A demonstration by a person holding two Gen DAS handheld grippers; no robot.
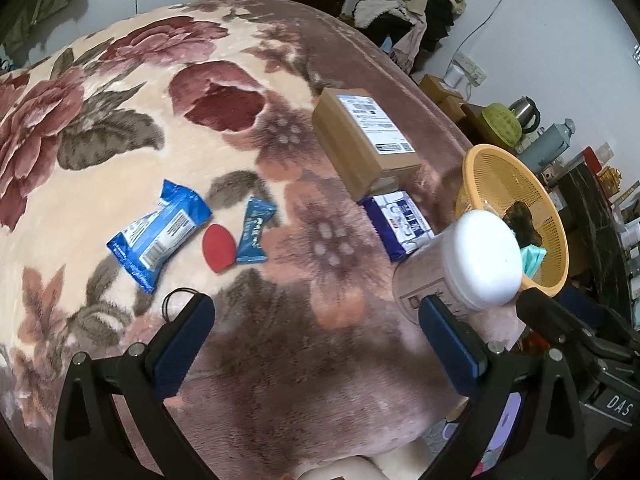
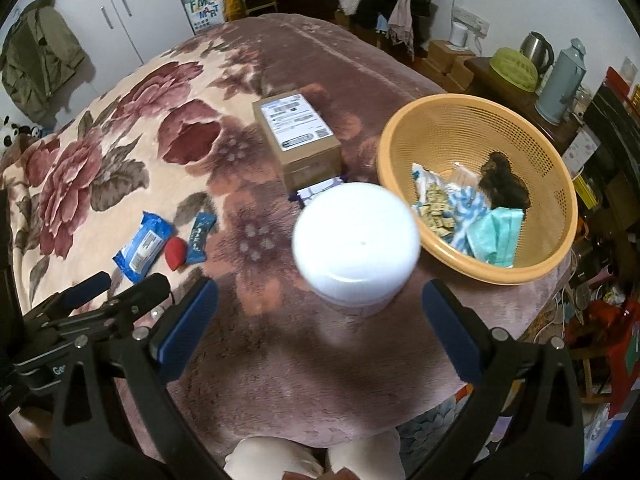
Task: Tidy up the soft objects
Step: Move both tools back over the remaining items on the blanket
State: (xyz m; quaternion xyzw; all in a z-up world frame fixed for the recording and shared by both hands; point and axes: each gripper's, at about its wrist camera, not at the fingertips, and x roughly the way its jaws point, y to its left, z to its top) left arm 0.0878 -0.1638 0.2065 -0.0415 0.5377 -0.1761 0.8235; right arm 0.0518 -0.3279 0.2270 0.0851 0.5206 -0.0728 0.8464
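Note:
An orange mesh basket [image 2: 436, 120] [image 1: 480, 164] sits at the bed's right edge, holding a teal cloth [image 2: 496, 232], a dark fuzzy item [image 2: 504, 182] and patterned soft pieces. Left on the floral blanket lie a blue wipes pack [image 1: 158, 232] [image 2: 142, 246], a red sponge [image 1: 218, 246] [image 2: 175, 254] and a small blue packet [image 1: 254, 230] [image 2: 199, 234]. A purple-white tissue pack [image 1: 400, 220] lies beside the cardboard box [image 1: 364, 136] [image 2: 298, 140]. My left gripper [image 1: 316, 316] hangs open above the blanket. My right gripper [image 2: 320, 304] is open, just in front of a white-lidded jar [image 2: 356, 240] [image 1: 480, 256].
A black hair tie [image 1: 176, 300] lies by the left finger. Beyond the bed's right edge stand a side table with a kettle [image 2: 538, 50], a thermos [image 2: 560, 80] and a green cover [image 2: 514, 68]. Clothes are piled at the back. A wardrobe and jacket fill the left.

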